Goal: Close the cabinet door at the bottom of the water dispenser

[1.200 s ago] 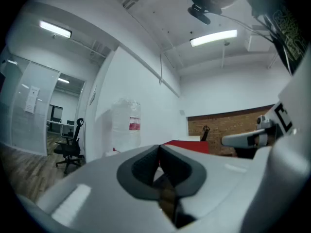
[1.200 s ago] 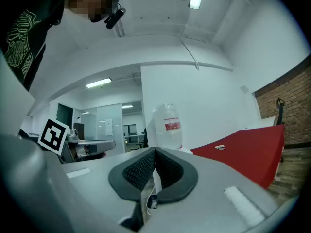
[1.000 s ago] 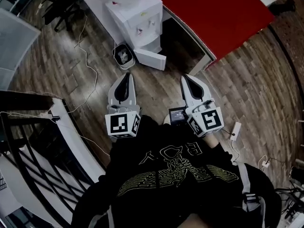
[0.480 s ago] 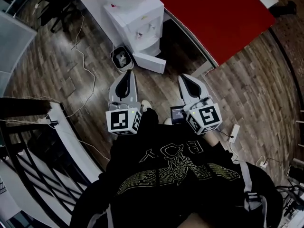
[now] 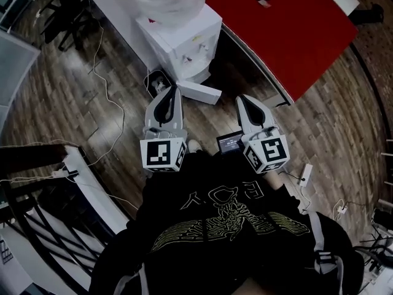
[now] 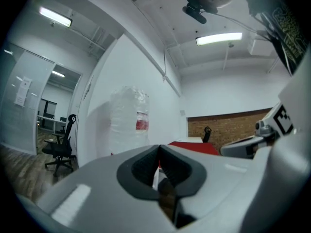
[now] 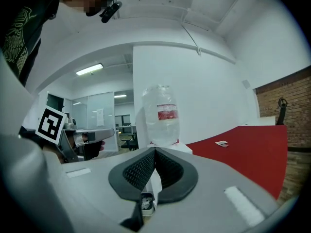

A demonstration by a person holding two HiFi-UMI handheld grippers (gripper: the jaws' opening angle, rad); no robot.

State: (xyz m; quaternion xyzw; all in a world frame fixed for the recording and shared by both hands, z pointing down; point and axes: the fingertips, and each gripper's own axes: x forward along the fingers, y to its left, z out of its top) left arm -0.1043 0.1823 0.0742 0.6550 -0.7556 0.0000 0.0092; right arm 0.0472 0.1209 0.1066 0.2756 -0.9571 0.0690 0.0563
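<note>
- Head view: white cabinet door (image 5: 199, 93) swung out from the foot of the water dispenser (image 5: 184, 42), low over the wooden floor (image 5: 73, 103), with a small bin (image 5: 156, 82) just beside one end. Left gripper (image 5: 174, 91) lined up over that end from above, gap in height impossible to judge. Right gripper (image 5: 241, 100) off to the other side, apart from the door.
- Left gripper view: jaws pressed together with nothing between them. Large bottle (image 6: 130, 120) upright on the dispenser ahead. Door below the frame, not visible.
- Right gripper view: jaws likewise closed and empty. Bottle and red tabletop (image 7: 243, 149) ahead, left gripper out to one side.
- Likely trouble:
  - Narrow closed tips skidding off the door's edge under a slanted push, leaving it ajar.
  - Too hard a shove rocking the dispenser and its bottle.
  - Bin clipped by the left gripper on the way down.
  - Loose cable (image 5: 113, 72) underfoot on the floor.
</note>
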